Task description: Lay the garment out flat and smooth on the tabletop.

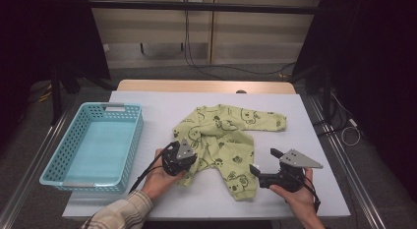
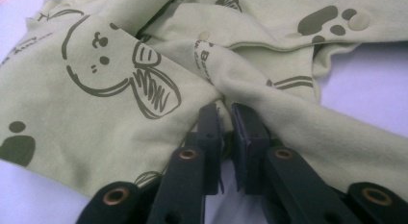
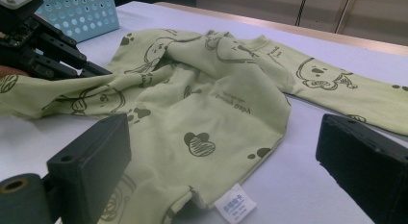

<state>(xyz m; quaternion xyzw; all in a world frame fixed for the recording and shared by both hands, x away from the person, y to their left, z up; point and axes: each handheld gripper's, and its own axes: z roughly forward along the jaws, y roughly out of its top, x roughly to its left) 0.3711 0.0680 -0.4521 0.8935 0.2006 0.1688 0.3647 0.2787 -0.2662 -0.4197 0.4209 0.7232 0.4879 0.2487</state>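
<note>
One garment [image 2: 144, 89] fold, seemingly tool-pinched [image 2: 226, 119]

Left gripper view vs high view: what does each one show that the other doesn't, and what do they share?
The left gripper view alone gives the close-up: the left gripper with its jaws pinched on a fold of the green garment, and a snap button on the cloth. The high view alone takes in the blue basket at the table's left, the right gripper with open jaws beside the cloth, and both hands. Both show the garment, the left gripper and the white table top.

Pale green bear-print garment [image 1: 226, 135]
</note>
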